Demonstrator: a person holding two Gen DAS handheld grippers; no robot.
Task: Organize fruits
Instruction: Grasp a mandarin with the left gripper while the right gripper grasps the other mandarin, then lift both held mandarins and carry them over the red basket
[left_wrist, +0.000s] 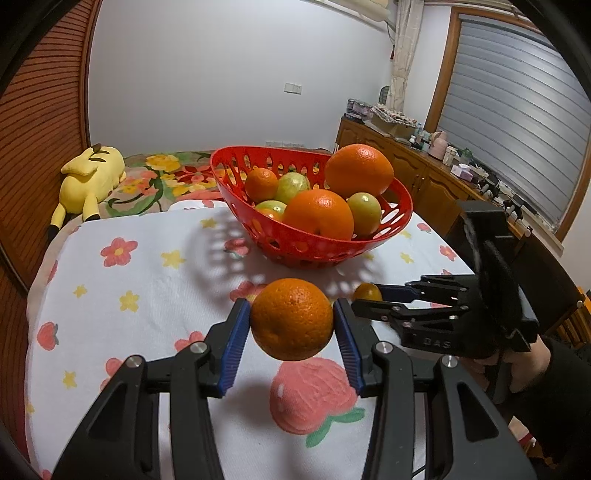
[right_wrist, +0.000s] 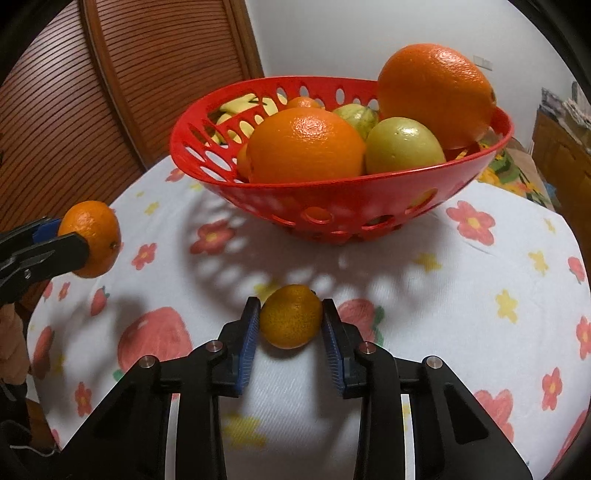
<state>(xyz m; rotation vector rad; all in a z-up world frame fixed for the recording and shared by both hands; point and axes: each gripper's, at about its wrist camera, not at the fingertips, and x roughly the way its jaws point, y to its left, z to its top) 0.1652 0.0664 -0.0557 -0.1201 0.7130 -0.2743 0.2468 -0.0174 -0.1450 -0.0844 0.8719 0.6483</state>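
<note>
My left gripper (left_wrist: 291, 325) is shut on an orange (left_wrist: 291, 319) and holds it above the cloth, in front of the red basket (left_wrist: 306, 245). It also shows at the left of the right wrist view (right_wrist: 86, 240). My right gripper (right_wrist: 290, 323) is shut on a small yellow-orange tangerine (right_wrist: 291, 316), also held short of the basket (right_wrist: 332, 192). In the left wrist view the right gripper (left_wrist: 364, 295) reaches in from the right with the tangerine (left_wrist: 366, 291). The basket holds several oranges and green fruits.
The table has a white cloth with flower and strawberry prints (left_wrist: 129, 295). A yellow plush toy (left_wrist: 92, 177) lies on the bed behind. A wooden cabinet with clutter (left_wrist: 424, 162) stands at the right. A slatted wooden door (right_wrist: 129, 92) is behind the table.
</note>
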